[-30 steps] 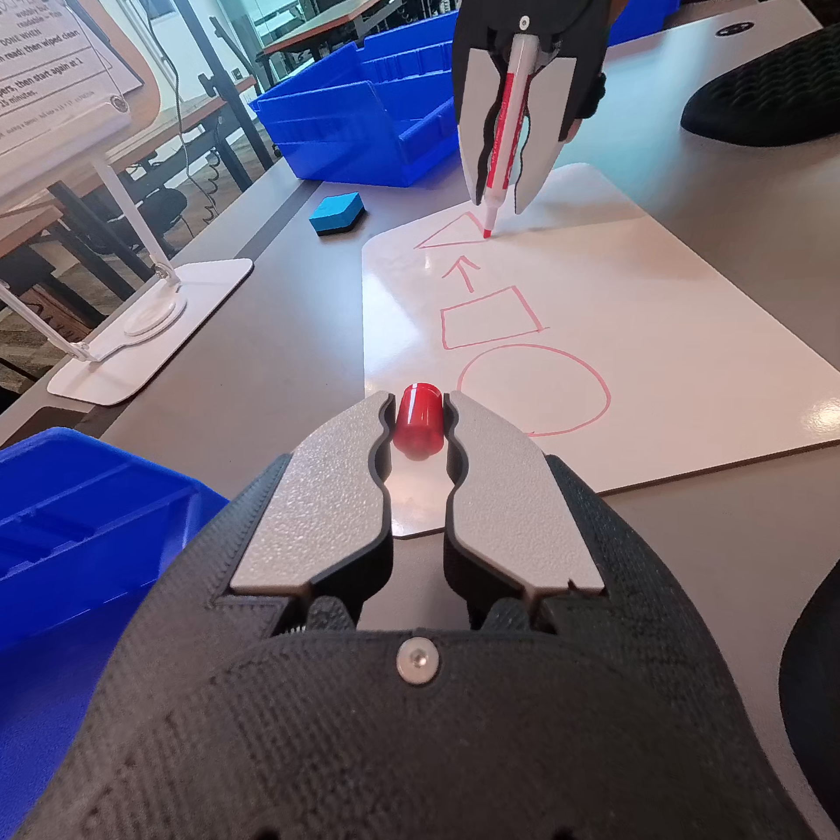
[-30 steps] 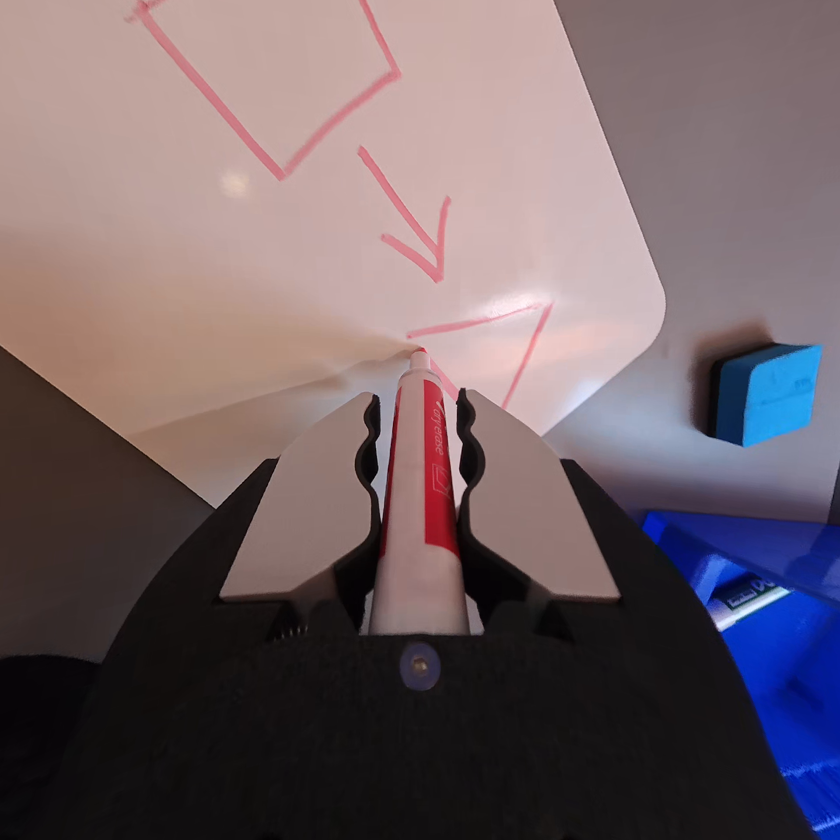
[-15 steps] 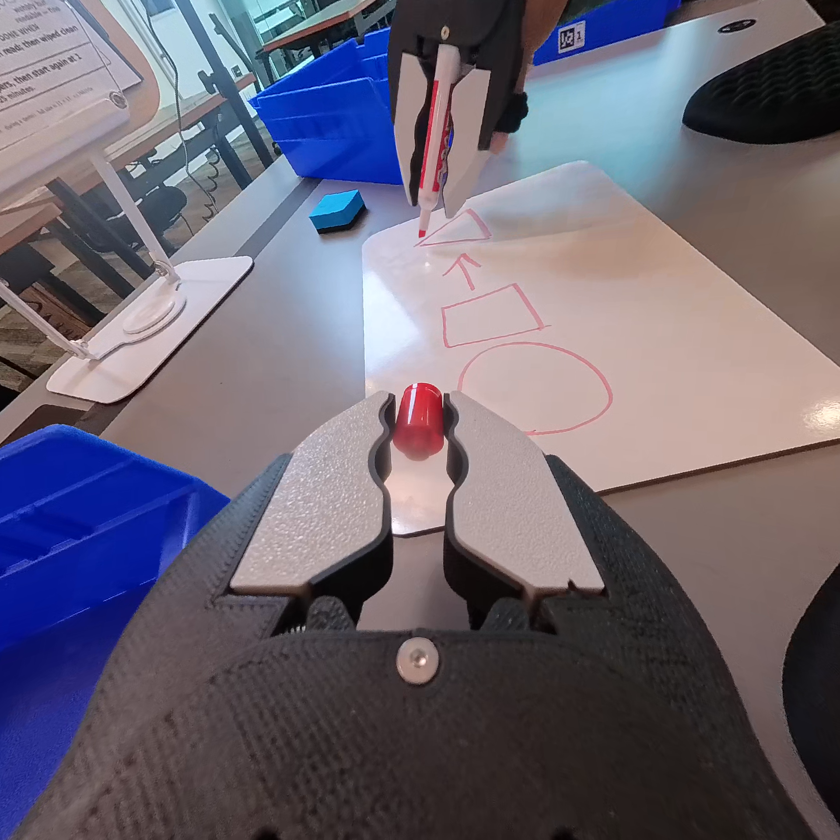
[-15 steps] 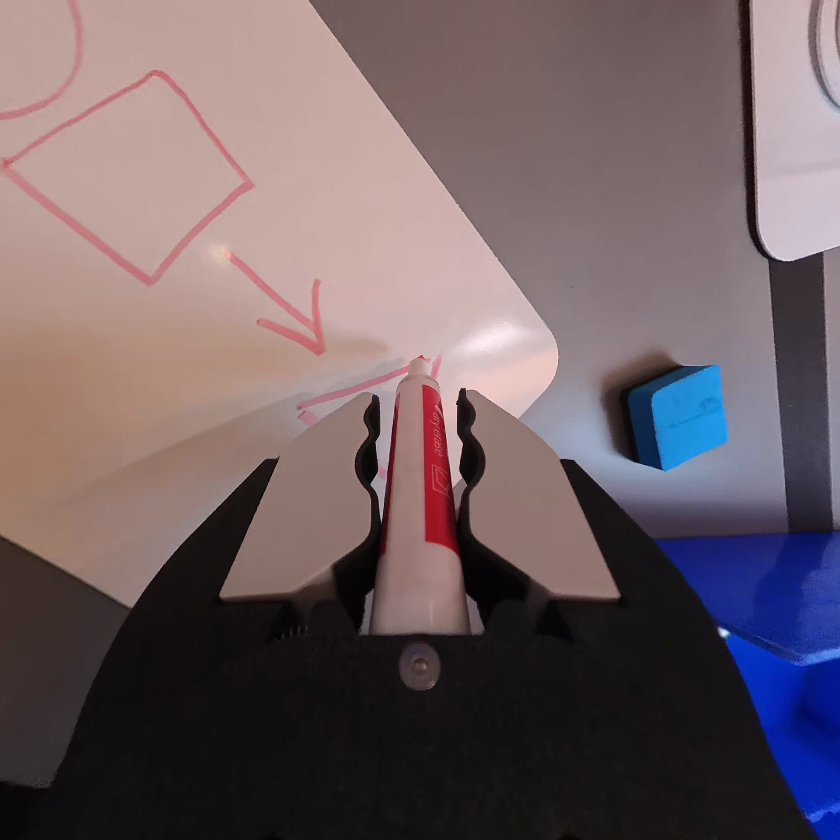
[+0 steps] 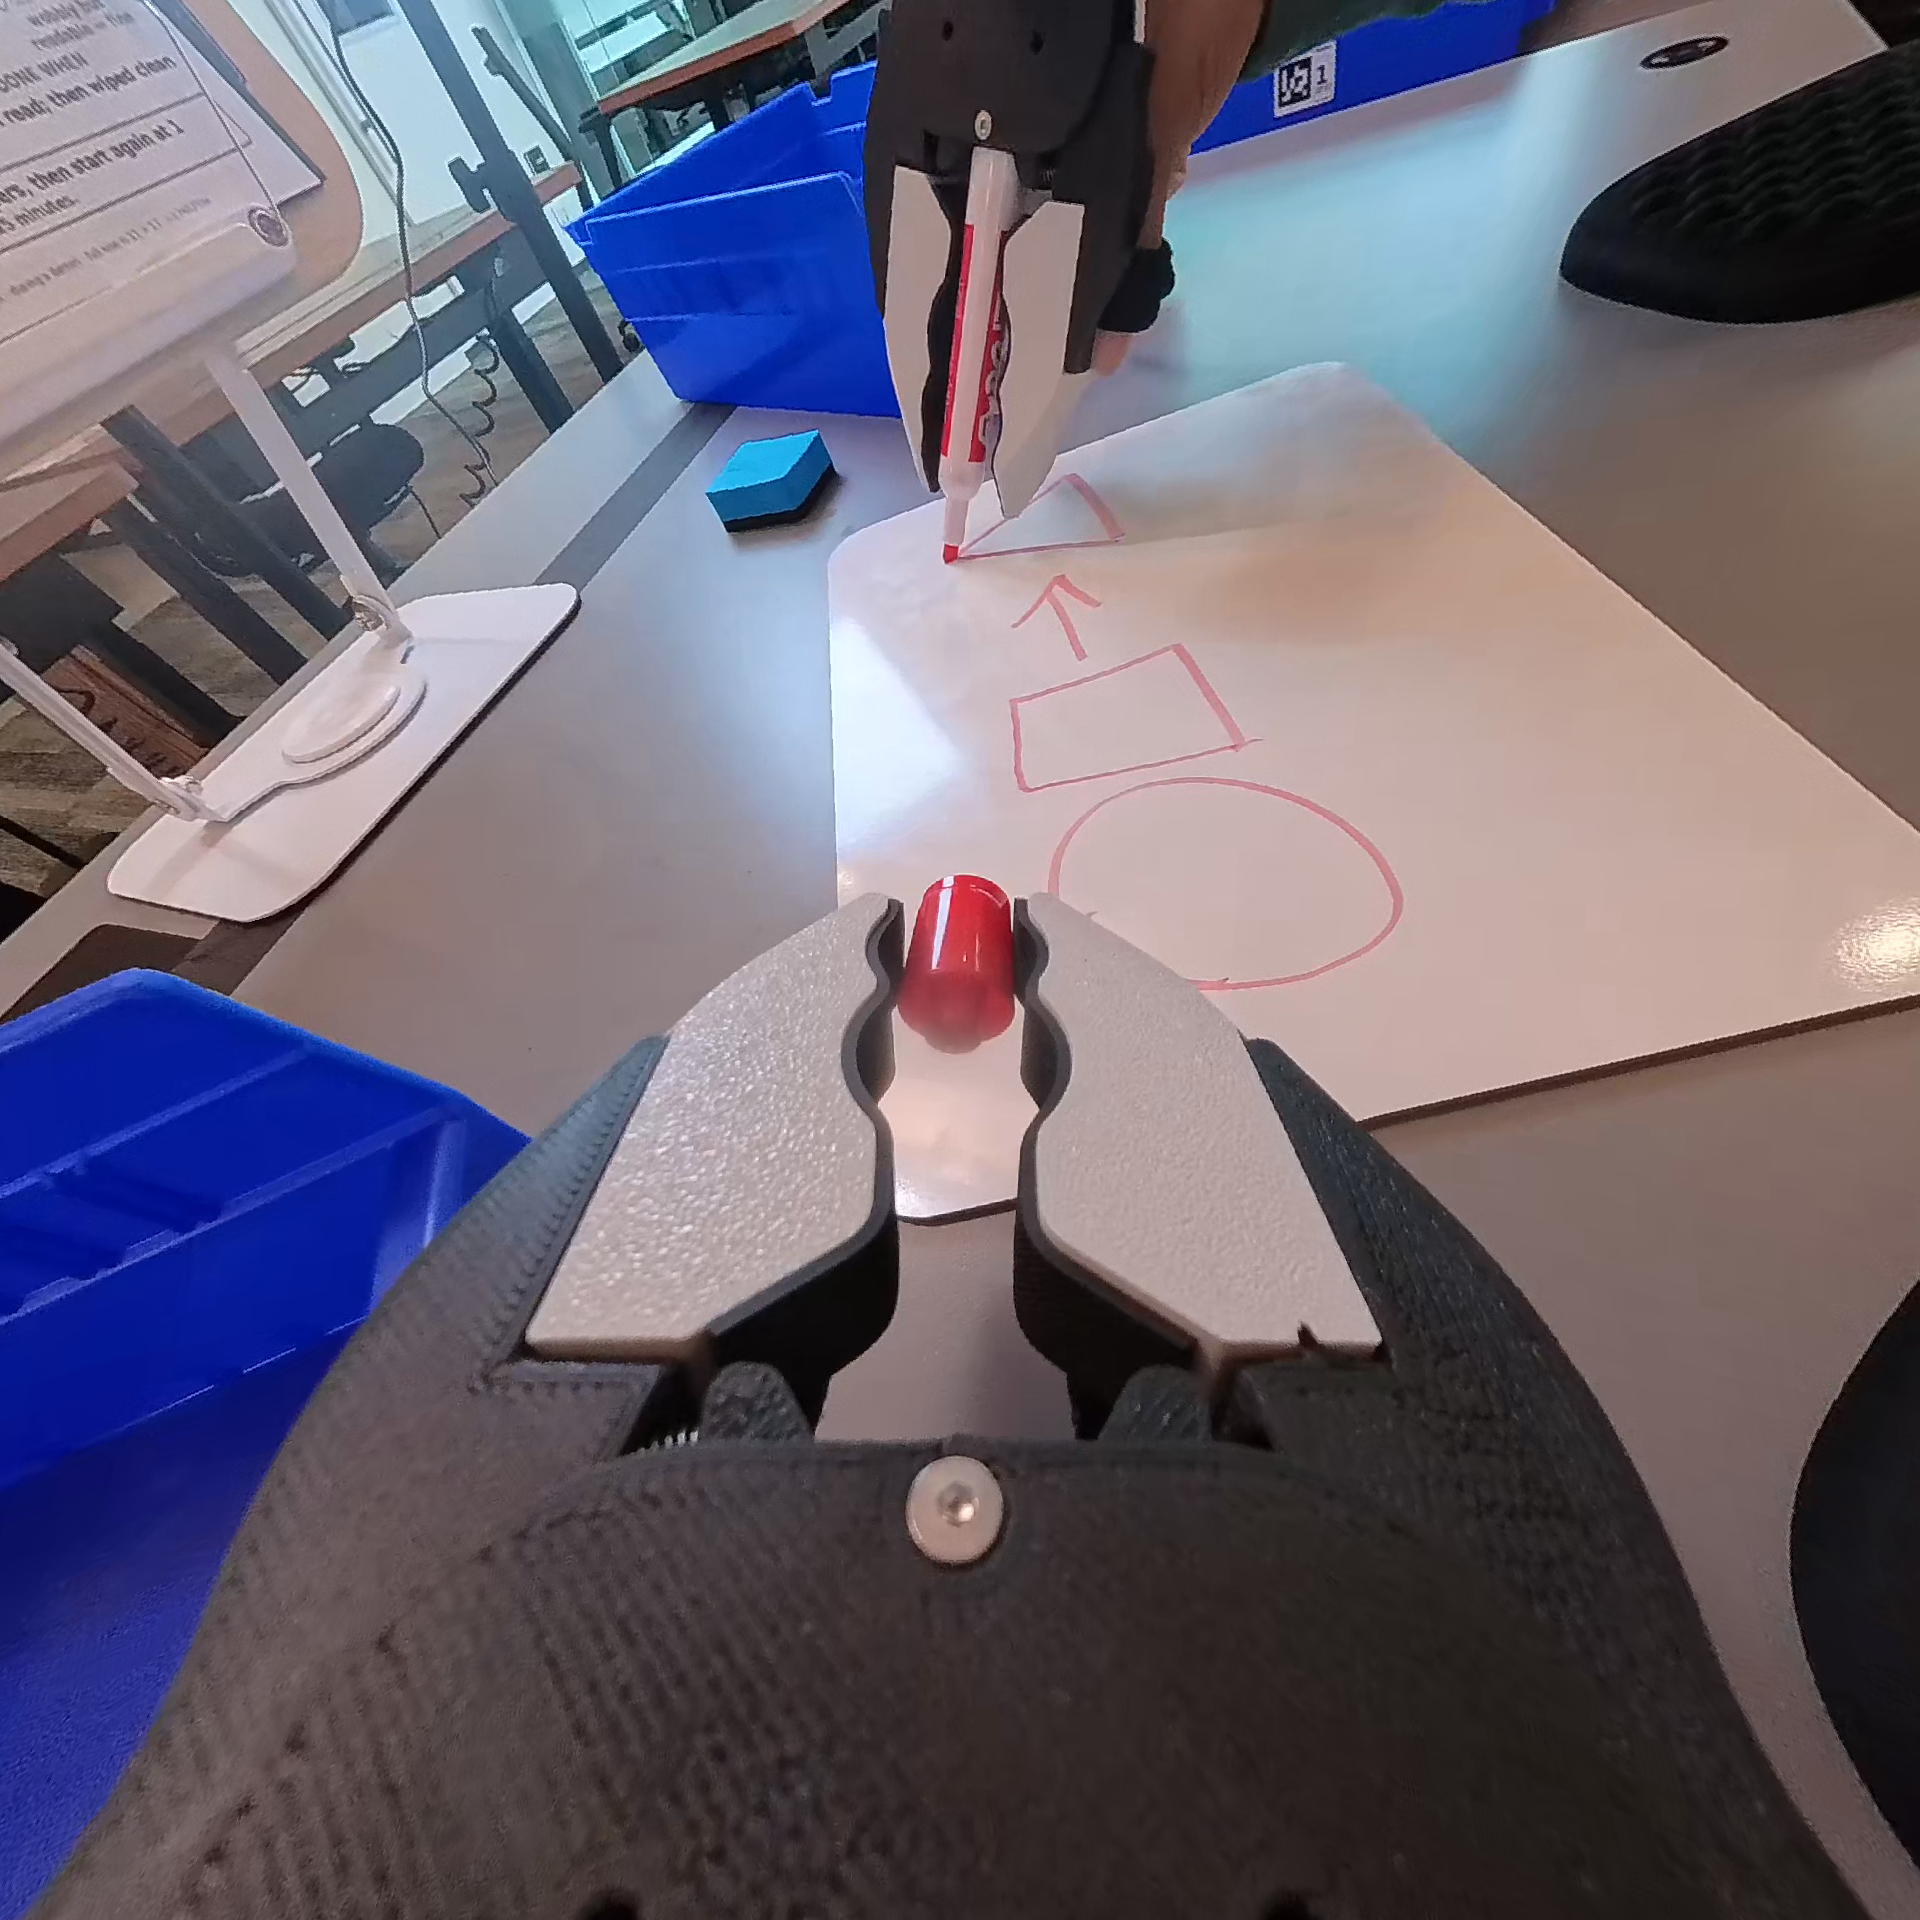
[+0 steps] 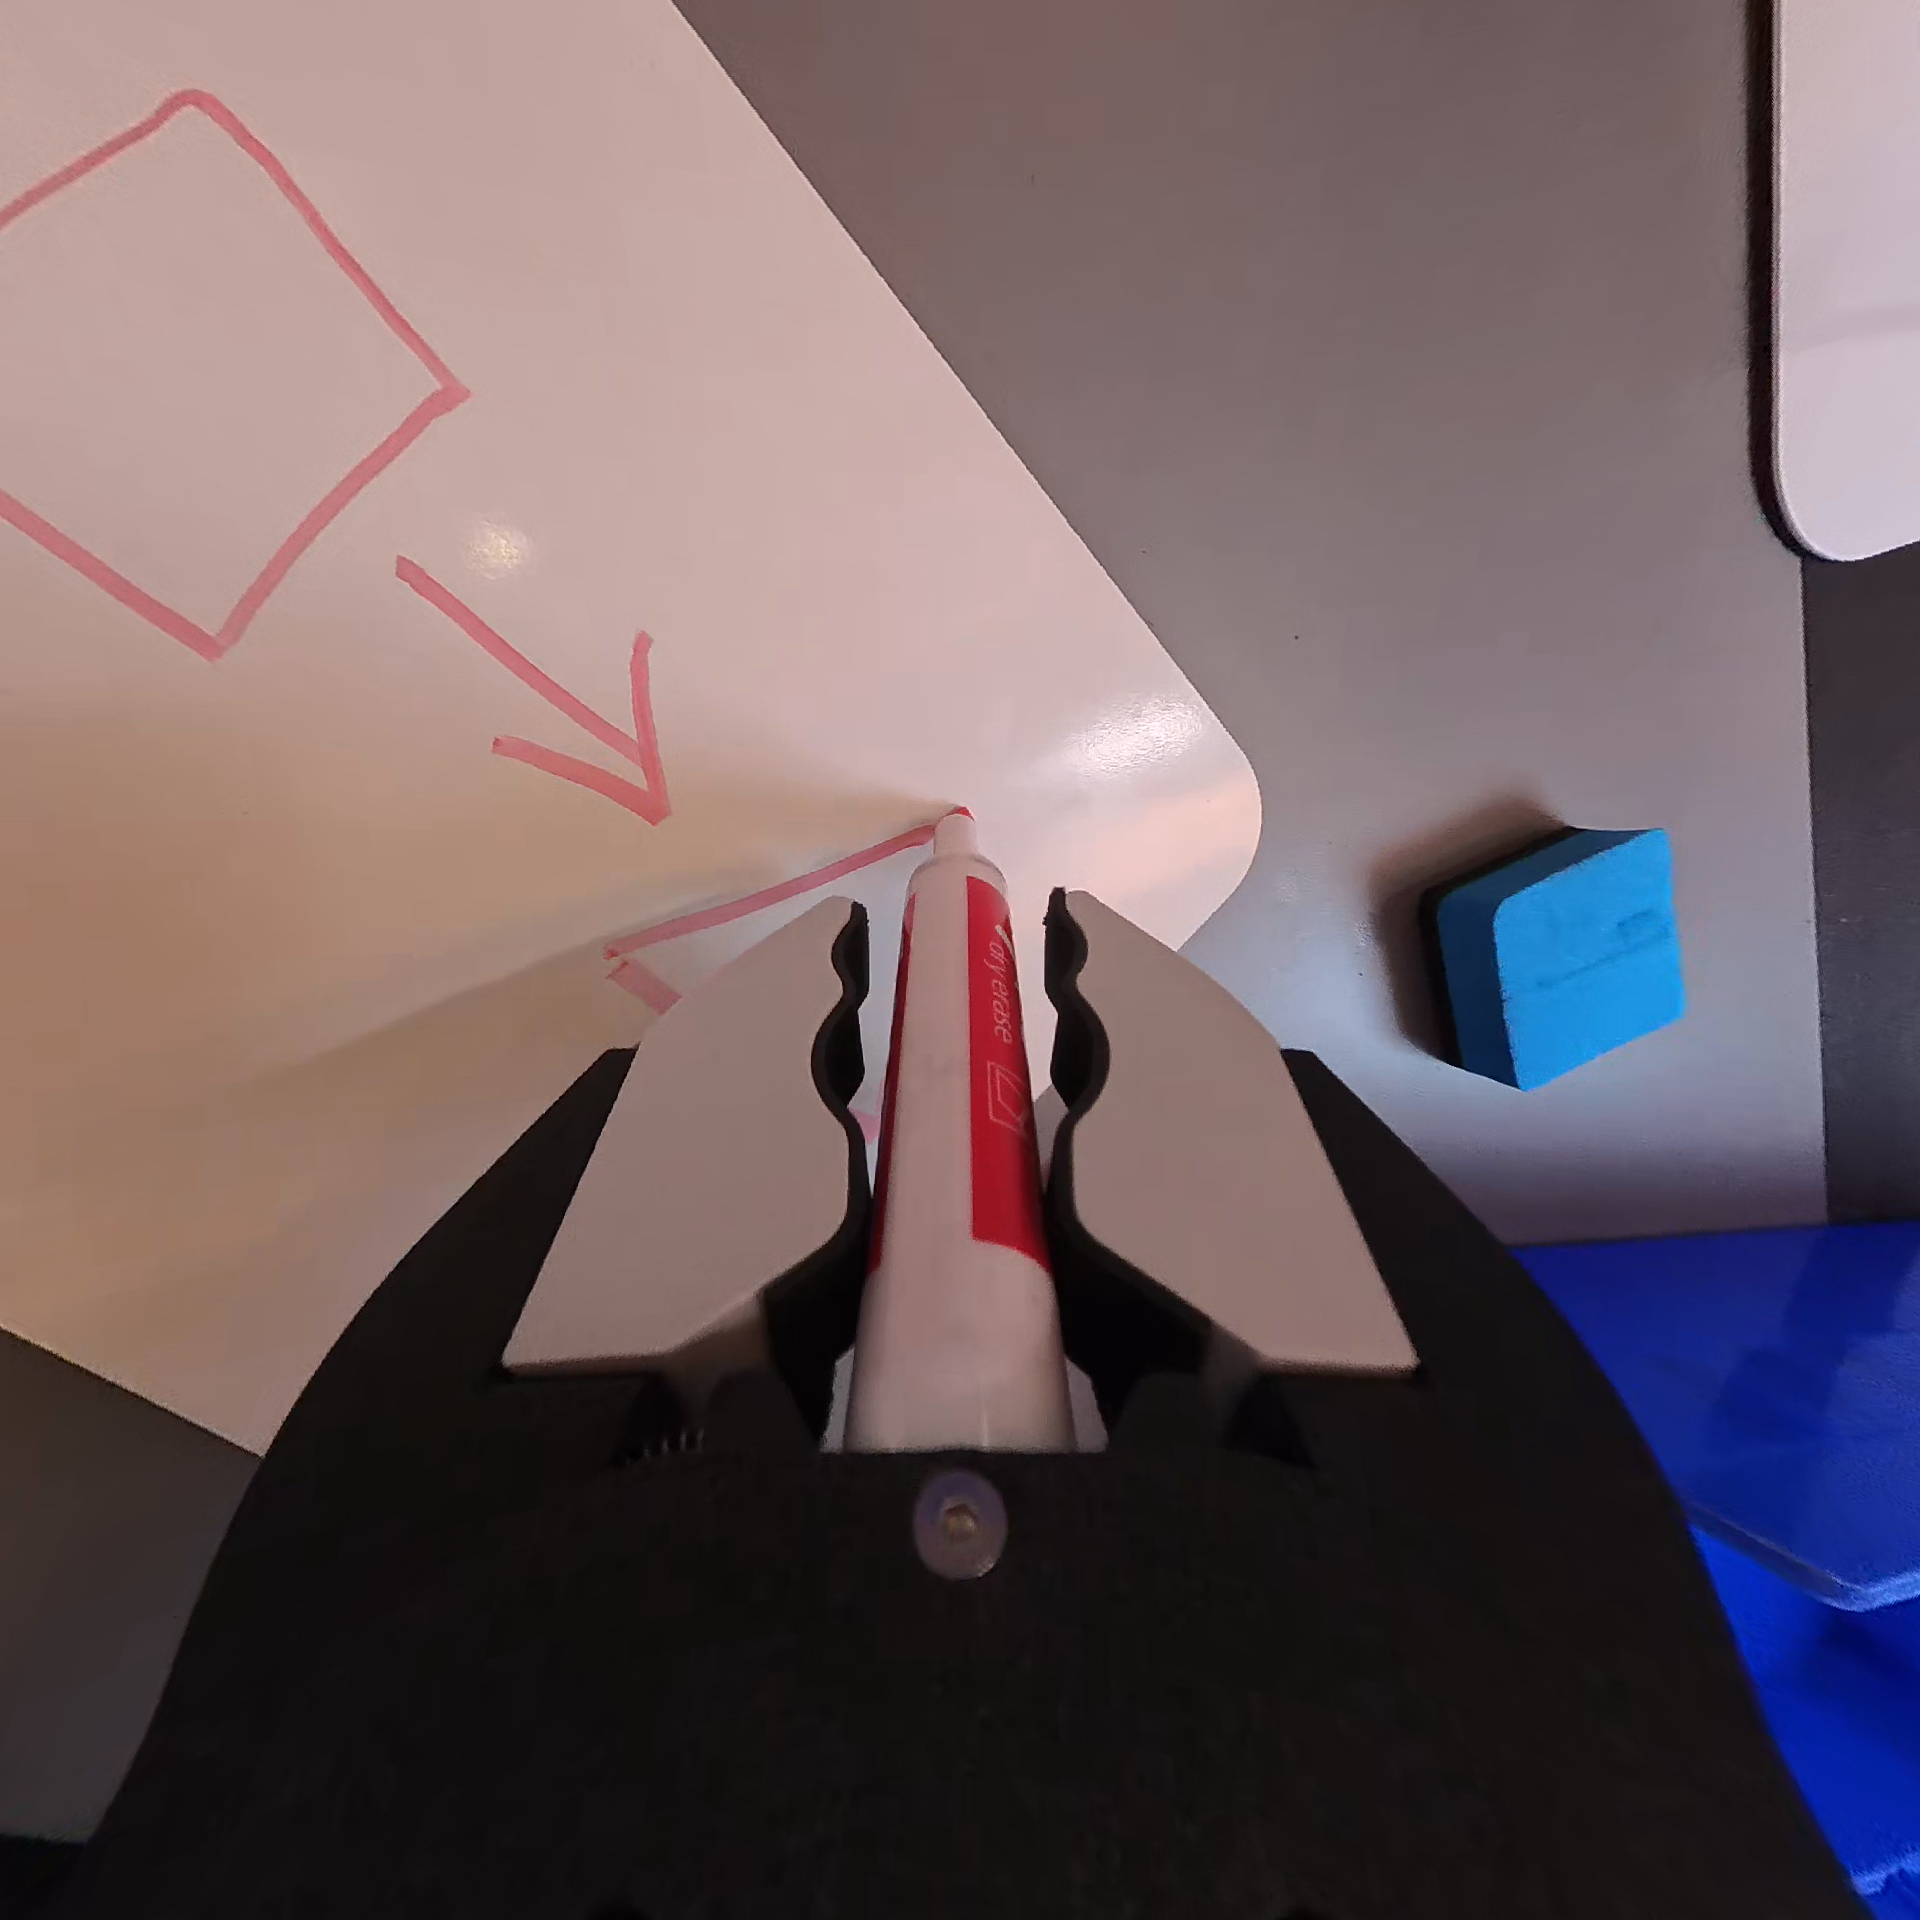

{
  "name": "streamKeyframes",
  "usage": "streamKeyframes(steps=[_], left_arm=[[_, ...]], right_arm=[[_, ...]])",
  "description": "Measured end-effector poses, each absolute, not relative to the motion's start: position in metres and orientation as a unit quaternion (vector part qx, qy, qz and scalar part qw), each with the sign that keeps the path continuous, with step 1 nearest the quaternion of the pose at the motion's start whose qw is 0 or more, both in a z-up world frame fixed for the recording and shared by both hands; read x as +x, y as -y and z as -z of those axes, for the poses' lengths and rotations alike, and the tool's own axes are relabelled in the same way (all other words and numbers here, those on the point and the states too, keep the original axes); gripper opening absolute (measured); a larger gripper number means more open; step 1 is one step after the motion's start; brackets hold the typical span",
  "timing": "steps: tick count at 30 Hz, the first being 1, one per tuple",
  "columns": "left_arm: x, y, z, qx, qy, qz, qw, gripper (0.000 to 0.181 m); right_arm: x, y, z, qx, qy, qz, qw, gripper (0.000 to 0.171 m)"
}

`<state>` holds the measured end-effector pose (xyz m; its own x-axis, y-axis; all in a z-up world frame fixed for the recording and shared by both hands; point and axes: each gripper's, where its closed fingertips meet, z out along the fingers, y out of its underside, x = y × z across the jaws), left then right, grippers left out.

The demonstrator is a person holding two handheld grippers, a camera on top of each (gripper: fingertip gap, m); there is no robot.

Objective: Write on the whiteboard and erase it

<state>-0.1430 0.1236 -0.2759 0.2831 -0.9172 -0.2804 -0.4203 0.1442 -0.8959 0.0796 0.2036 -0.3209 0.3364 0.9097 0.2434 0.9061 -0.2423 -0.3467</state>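
A white whiteboard [image 5: 1455,748] lies flat on the grey table, with a red circle, square, arrow and triangle drawn on it. My left gripper [image 5: 956,914] is shut on the red marker cap [image 5: 956,966] above the board's near corner. My right gripper [image 6: 956,914] is shut on the red and white marker [image 6: 961,1143], whose tip touches the board at the triangle's corner near the far left edge. The right gripper [image 5: 982,488] and marker [image 5: 971,343] also show in the left wrist view. A blue eraser [image 5: 771,480] lies on the table just left of the board and shows in the right wrist view [image 6: 1558,956].
A blue bin [image 5: 748,260] stands behind the board and another blue bin [image 5: 187,1195] at the near left. A white sign stand base [image 5: 343,748] sits at the left. Black mesh pads [image 5: 1766,197] lie at the far right and near right. Tip to tip, the grippers are about 25 cm apart. From my right tips it is roughly 11 cm to the blue eraser [image 5: 771,480]; from my left, 35 cm. It is also in sight in the right wrist view [image 6: 1525,908].
My right gripper has drawn the marker tip leftward along the triangle's base to its left corner. The left gripper has held still with the cap.
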Motion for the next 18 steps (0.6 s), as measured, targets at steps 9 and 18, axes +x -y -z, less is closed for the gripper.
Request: streamKeyframes(steps=[9,18], left_arm=[[-0.143,-0.123,0.276,-0.608,-0.550,0.238,0.520,0.020],[-0.143,-0.123,0.276,-0.608,-0.550,0.239,0.520,0.020]], right_arm=[[0.082,-0.196,0.322,-0.788,0.580,-0.005,0.207,0.034],[0.075,-0.189,0.298,-0.782,0.573,-0.035,0.242,0.034]])
